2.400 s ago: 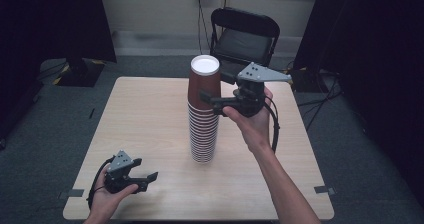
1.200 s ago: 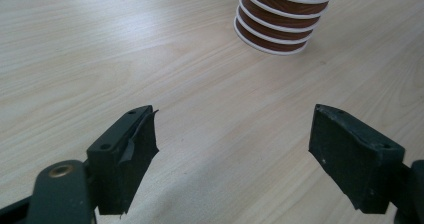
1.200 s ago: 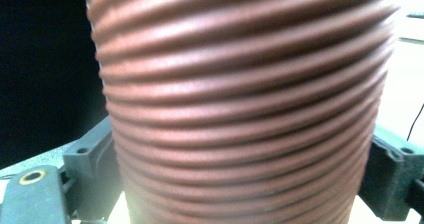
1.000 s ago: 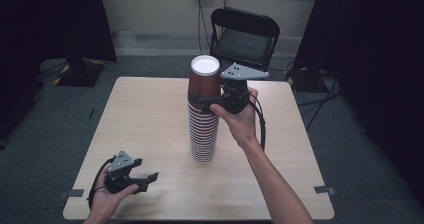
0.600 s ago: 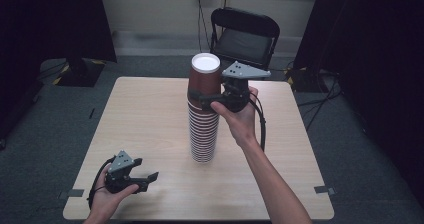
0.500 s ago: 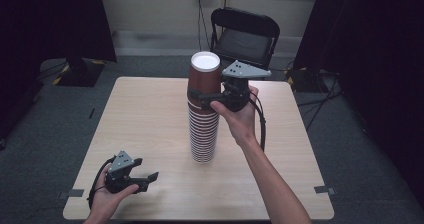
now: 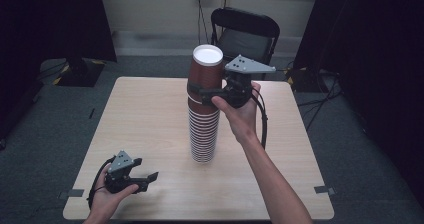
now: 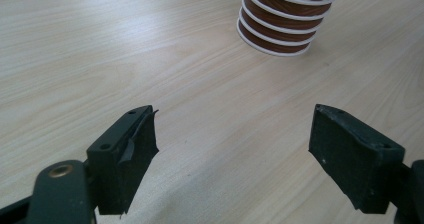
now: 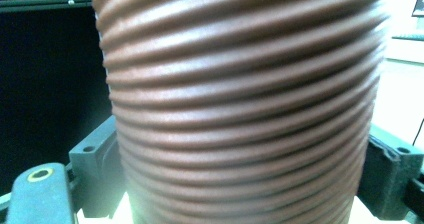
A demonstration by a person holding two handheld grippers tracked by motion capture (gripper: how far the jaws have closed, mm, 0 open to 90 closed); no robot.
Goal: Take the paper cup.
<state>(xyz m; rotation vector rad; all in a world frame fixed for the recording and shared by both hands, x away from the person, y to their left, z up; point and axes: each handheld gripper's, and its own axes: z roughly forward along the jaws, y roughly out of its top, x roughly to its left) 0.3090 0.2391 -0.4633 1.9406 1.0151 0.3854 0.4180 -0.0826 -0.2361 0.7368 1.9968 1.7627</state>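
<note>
Stack of brown ribbed paper cups [image 7: 204, 119] stands upright near the centre of the counter [image 7: 150, 114], base rims resting flat on the wood. The top cup [image 7: 207, 74], white inside, sits at the summit of the stack.

Right hand-held gripper [image 7: 200, 91]: raised at the upper part of the stack, coming in from the 3 o'clock side. Its jaws stand either side of the top cup's ribbed wall; in the right gripper view the cup wall [image 9: 245, 104] spans the whole gap and both jaws lie against it, so the grip is on the top cup.

Left hand-held gripper [image 7: 148, 180]: low on the counter at about 7 o'clock from the stack, well apart from it. Jaws wide, nothing between them; bare wood shows in the gap, with the stack's lowest rims [image 8: 280, 34] beyond at 12 o'clock.
</note>
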